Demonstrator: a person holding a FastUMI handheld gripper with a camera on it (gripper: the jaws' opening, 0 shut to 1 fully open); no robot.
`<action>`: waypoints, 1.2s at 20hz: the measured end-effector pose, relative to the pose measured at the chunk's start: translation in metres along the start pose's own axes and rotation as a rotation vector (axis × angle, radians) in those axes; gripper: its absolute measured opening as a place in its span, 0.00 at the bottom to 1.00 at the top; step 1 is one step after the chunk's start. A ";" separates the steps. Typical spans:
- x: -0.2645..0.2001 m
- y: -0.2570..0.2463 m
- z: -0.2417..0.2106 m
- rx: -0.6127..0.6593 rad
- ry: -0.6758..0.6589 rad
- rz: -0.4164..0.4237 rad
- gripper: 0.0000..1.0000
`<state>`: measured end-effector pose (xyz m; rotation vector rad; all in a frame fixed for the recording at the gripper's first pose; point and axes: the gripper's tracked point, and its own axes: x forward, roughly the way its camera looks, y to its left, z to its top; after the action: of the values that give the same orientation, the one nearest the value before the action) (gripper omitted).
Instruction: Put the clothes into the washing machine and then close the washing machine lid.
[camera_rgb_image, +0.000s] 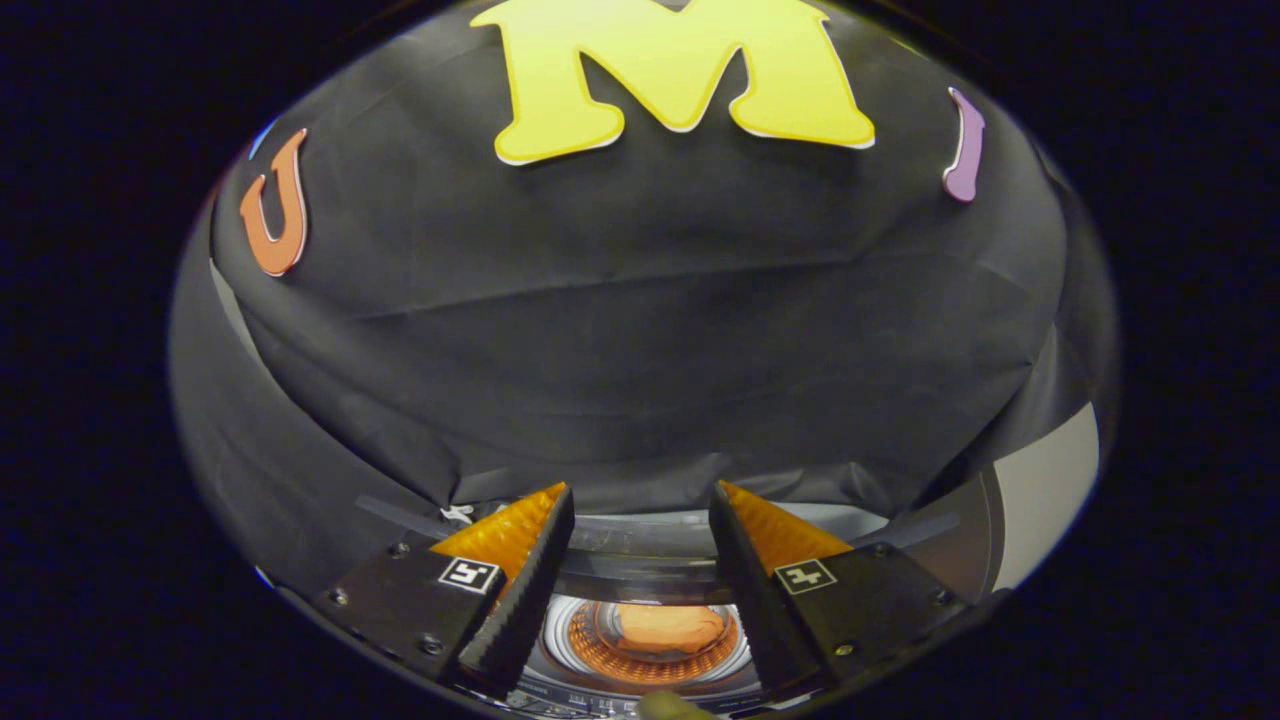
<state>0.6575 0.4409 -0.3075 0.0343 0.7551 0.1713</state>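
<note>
My gripper (640, 500) stands open above the washing machine (648, 672), with nothing between its fingers. Low between the fingers I see the machine's round drum opening, ringed by a pale rim. An orange piece of clothing (668, 627) lies inside the drum. The dark, see-through lid (640, 572) runs across between the fingers just beyond the opening; I cannot tell how far up it stands.
The black cloth wall (640, 340) rises close behind the machine. A pale panel (1040, 490) shows at the right past the cloth's edge. A small yellowish thing (672, 706) peeks in at the nearest edge, below the drum.
</note>
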 end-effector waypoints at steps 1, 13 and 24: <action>0.000 -0.001 -0.001 0.000 -0.002 0.000 0.86; -0.009 0.001 -0.009 -0.015 -0.023 0.005 0.86; -0.022 0.002 -0.022 -0.028 -0.042 0.007 0.86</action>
<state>0.6267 0.4384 -0.3080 0.0140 0.7110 0.1873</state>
